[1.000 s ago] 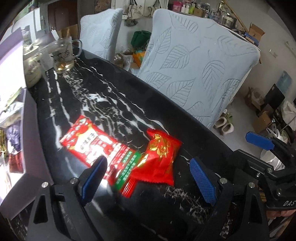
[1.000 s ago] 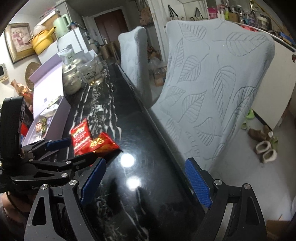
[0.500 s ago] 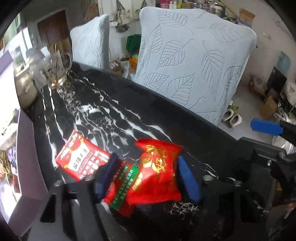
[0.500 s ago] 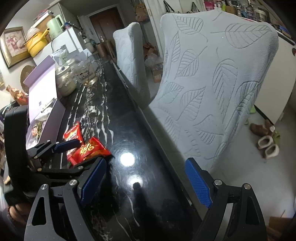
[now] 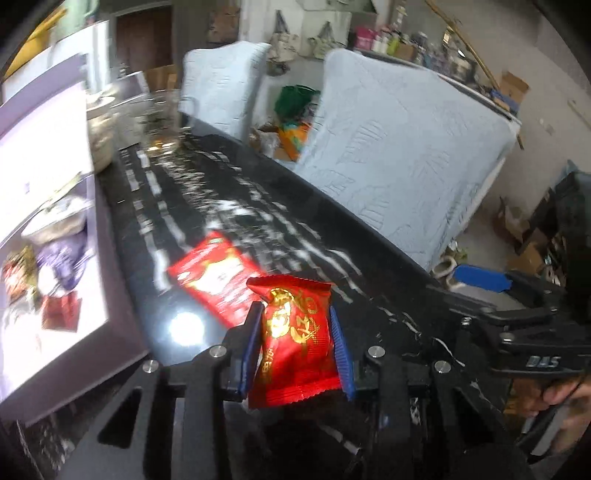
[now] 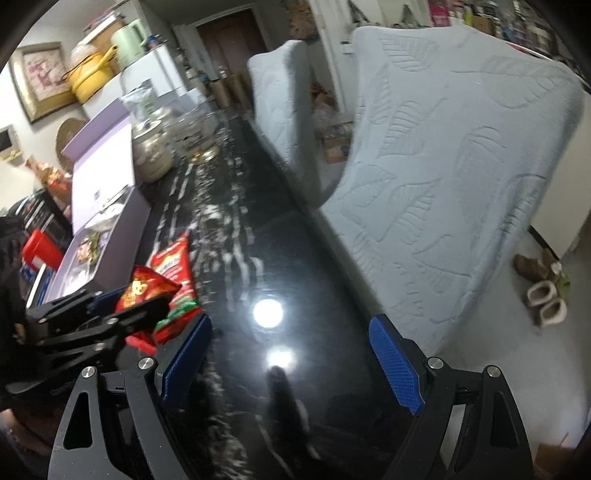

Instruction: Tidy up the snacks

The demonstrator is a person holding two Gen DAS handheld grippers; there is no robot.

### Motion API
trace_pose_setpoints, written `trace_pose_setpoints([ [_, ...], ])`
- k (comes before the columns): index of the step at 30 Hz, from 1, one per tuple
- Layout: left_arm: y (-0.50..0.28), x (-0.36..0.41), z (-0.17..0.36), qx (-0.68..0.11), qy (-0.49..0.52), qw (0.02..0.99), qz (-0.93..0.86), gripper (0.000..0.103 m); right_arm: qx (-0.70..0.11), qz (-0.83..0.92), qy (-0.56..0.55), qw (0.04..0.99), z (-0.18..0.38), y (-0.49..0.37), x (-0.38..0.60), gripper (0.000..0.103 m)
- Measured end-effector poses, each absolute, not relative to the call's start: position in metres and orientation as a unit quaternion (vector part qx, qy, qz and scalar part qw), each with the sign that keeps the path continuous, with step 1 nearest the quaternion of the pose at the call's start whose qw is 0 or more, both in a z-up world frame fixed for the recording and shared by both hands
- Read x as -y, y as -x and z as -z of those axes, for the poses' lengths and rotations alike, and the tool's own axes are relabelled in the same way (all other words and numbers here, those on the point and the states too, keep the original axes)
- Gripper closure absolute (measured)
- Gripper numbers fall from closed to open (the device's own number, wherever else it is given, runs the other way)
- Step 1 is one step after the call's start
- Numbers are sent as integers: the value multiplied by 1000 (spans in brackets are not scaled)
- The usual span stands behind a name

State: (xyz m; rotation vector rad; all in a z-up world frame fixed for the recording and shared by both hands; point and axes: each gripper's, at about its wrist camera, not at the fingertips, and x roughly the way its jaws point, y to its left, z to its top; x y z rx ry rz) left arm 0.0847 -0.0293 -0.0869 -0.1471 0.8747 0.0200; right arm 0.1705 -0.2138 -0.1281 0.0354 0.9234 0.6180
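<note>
two pale leaf-patterned chairs (image 6: 454, 206) stand right of the black marble table (image 6: 295, 258); far off, a dark door (image 6: 231, 31).

The black left gripper with blue-padded fingers (image 5: 297, 343), angled downward, has just been closing; a small red foil snack packet (image 5: 295, 339) is clamped between its pads. At its 3 o'clock, the matching right gripper (image 6: 291, 363) is held wide apart, nothing between.

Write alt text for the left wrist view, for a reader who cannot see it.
The left gripper, its jaws just closed, clamps a red gold-printed snack packet above a black marble table. A second red packet lies flat behind it, an open purple box of snacks stands at left, and two covered chairs stand beyond.
</note>
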Motion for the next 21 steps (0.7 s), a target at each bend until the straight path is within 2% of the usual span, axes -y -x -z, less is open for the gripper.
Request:
trace_pose_setpoints([
  [8, -43, -7, 80, -408, 118, 903, -65, 68, -441, -351, 26, 826, 131, -160, 159, 15],
  [21, -19, -41, 95, -413, 158, 890, -109, 68, -415, -377, 159, 813, 139, -146, 80, 16],
])
